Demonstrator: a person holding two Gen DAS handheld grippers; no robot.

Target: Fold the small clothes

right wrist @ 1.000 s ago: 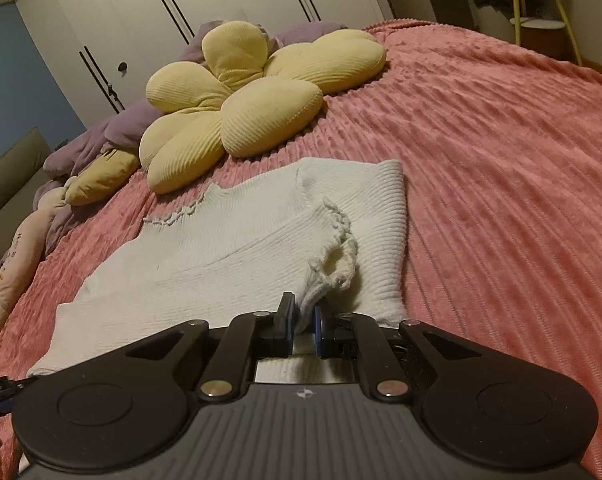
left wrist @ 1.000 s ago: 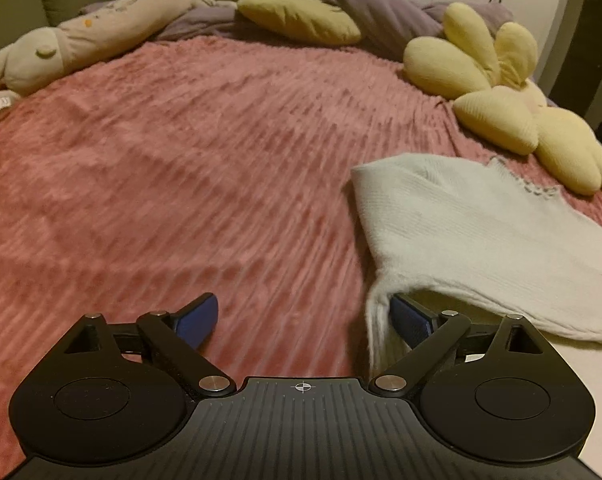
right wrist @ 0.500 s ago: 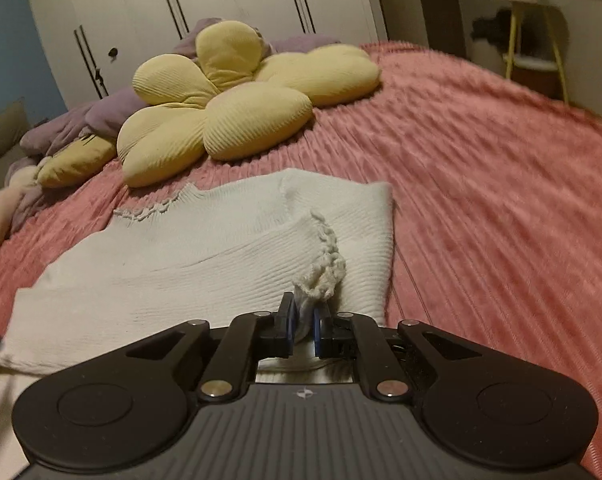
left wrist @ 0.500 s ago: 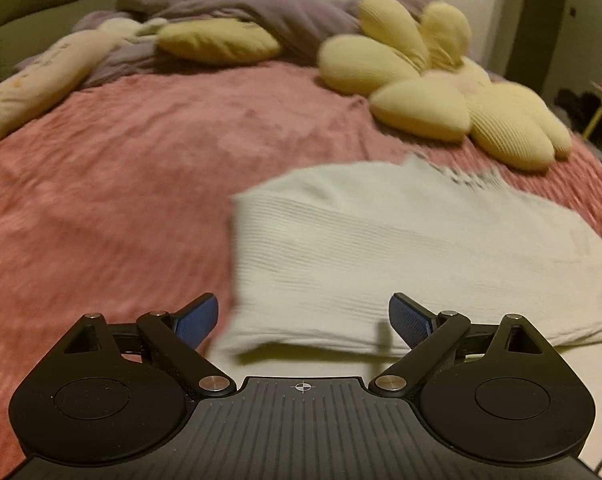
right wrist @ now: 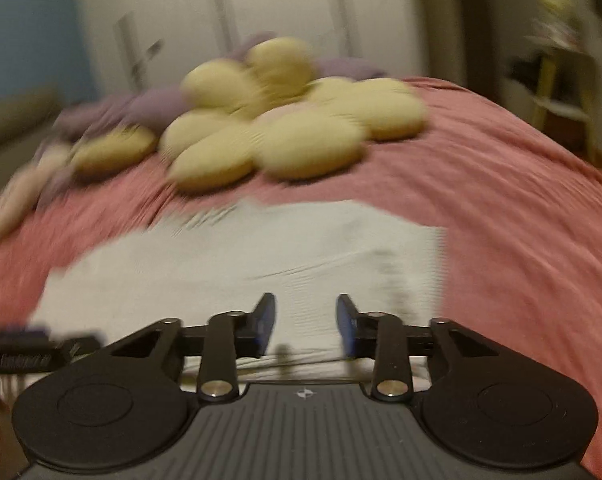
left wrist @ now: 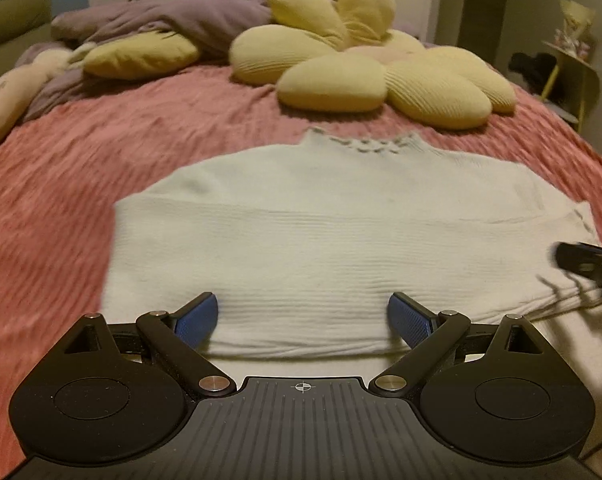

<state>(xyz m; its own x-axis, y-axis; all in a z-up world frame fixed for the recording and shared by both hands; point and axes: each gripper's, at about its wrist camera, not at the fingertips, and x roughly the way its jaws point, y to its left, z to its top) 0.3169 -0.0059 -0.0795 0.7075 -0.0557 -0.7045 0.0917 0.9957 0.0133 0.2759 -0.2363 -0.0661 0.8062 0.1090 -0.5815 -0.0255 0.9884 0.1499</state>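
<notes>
Where it lies on the pink bed (left wrist: 73, 200): white sweater (left wrist: 321, 232) (sleeves folded in); left hand-held gripper (left wrist: 303, 318) wide open, right hand-held gripper (right wrist: 306, 326) just opening, both empty.

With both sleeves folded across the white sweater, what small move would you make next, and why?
Probably bring both open grippers, left and right, down to the sweater's near hem and pinch it: the right has just been opening with nothing between its pads, and the garment lies flat with its collar toward the flower pillow.

A bed (left wrist: 81, 168) with a pink ribbed cover carries a folded white knit sweater (left wrist: 321, 240), a yellow flower-shaped cushion (left wrist: 361, 76) and a purple blanket (left wrist: 173, 16).
</notes>
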